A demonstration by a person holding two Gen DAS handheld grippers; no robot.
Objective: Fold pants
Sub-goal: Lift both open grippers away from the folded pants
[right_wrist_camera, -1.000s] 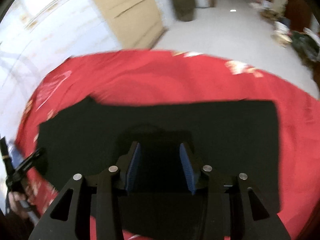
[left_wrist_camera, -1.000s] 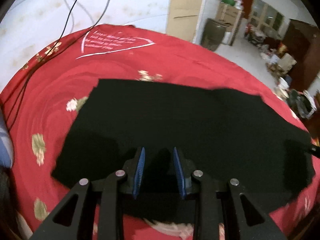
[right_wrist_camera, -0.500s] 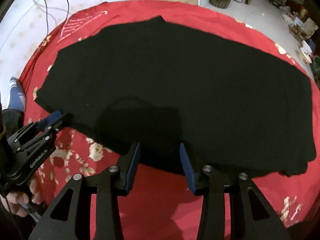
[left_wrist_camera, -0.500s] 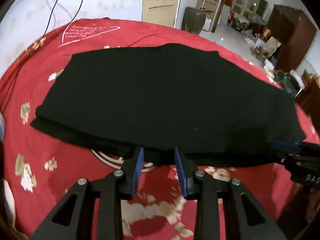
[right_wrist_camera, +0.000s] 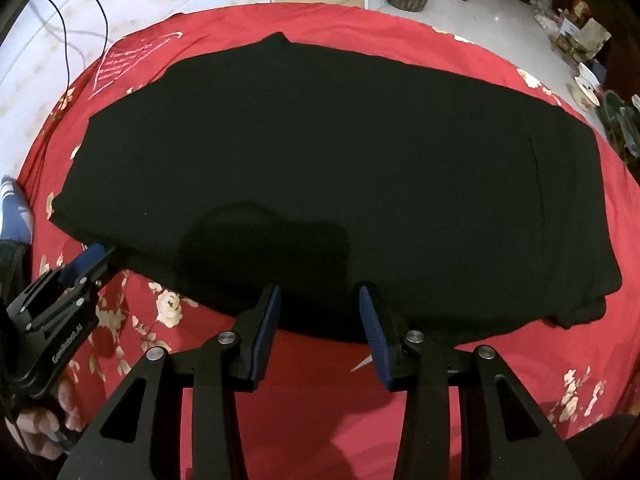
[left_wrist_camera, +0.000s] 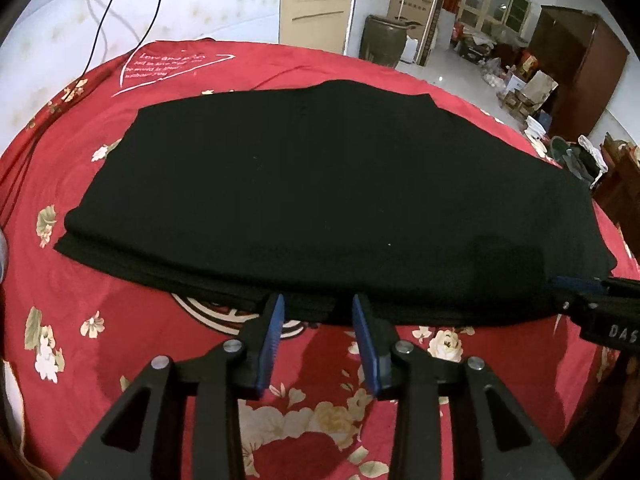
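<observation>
black folded pants (left_wrist_camera: pixel 320 200) lie on red bedspread (left_wrist_camera: pixel 120 340); near hem sits between left gripper (left_wrist_camera: pixel 318 320) jaws, just widening, unpinched; right gripper (right_wrist_camera: pixel 320 316) half-spread, likewise.

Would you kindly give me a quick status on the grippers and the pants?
Left gripper open, jaws just widened, at near hem. Right gripper open, nothing pinched. Black pants folded flat on red cloth. Nothing in the way.

pants (left_wrist_camera: pixel 320 184): plain black | bedspread (left_wrist_camera: pixel 132 320): red, cream flowers, white heart outline with script | gripper pads (left_wrist_camera: pixel 272 332): blue | jar (left_wrist_camera: pixel 378 38): dark olive
</observation>
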